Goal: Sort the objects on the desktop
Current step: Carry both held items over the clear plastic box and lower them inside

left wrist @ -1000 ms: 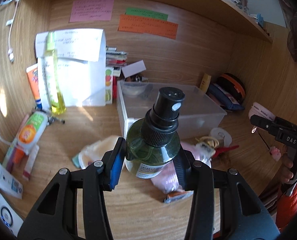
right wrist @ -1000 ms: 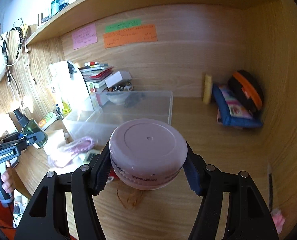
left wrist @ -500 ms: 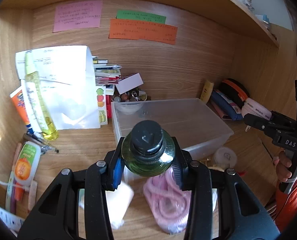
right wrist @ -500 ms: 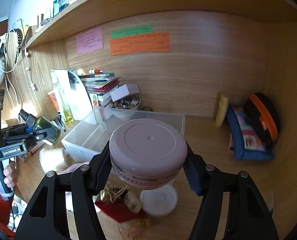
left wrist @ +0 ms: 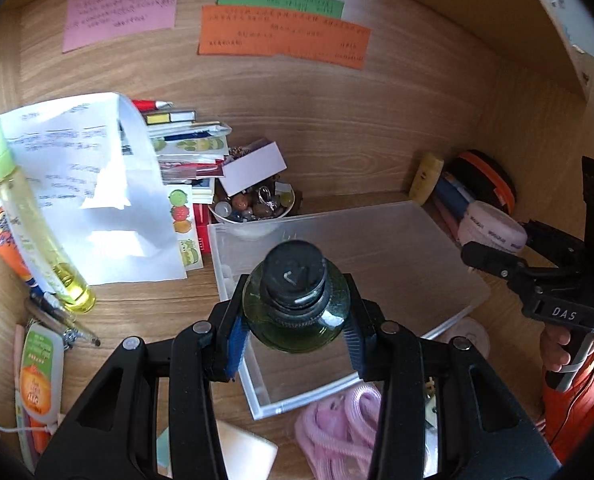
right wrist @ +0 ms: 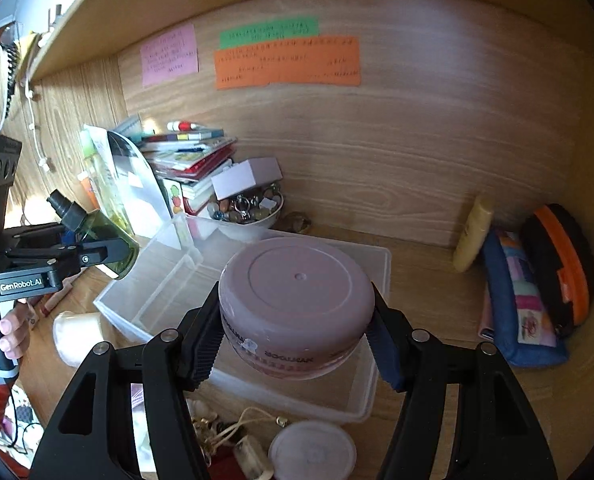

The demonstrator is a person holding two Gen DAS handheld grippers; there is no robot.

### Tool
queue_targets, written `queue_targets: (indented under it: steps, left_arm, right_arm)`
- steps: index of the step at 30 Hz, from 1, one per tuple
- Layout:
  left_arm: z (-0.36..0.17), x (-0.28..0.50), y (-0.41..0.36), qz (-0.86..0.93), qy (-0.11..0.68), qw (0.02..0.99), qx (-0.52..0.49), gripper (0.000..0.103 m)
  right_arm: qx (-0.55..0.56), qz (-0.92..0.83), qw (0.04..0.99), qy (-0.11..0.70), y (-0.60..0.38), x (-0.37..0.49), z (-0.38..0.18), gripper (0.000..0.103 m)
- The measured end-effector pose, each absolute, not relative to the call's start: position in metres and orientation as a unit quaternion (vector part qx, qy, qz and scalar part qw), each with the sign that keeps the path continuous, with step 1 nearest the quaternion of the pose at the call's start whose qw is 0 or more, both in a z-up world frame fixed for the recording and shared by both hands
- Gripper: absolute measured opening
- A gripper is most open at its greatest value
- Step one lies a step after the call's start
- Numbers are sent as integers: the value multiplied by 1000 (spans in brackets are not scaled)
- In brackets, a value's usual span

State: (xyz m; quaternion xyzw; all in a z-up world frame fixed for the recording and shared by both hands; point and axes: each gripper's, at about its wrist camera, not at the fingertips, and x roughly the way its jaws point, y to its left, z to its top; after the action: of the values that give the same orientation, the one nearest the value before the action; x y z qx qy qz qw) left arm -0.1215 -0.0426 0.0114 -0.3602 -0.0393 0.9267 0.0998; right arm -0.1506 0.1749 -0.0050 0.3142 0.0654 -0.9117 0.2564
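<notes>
A green spray bottle [left wrist: 297,312] with a black cap is clamped between the pads of the left tongs [left wrist: 295,336] and is held in the air above the near left part of a clear plastic box [left wrist: 437,240], which stands on the wooden bench [left wrist: 137,312]. In the right wrist view the bottle is seen tilted, its cap pointing up and to the left. A round pink jar [right wrist: 297,304] is gripped at its sides by the right tongs [right wrist: 297,344] and is held over the same box [right wrist: 165,280], near its right side. Behind the box a white bowl of beads and rings [left wrist: 253,204] is seen beside a stack of books [left wrist: 189,148]. A pink coiled cord [left wrist: 337,428] lies in front of the box, and a round white lid [right wrist: 313,452] lies near its front right corner.
</notes>
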Motion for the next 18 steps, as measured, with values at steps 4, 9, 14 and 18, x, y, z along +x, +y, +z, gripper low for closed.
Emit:
queue_targets:
  steps: [4,9,14,18]
  left_arm:
    - [4,-139,-39,918,-37,104,-382,41]
    - [-7,-159,-29,906,-20,110,-407,41]
    - [-19,-173,-23,895,-12,117,-431,41]
    - [-24,-181,-16,885,-3,122,-449,41]
  right_arm:
    - [335,-903,261,69,166,-165,-13,61]
    - [362,-890,267,82,153,-183,-28,61]
    - [387,-875,270,104,144,-197,-41,61]
    - [406,-863,276,117,139,-207,-49,61]
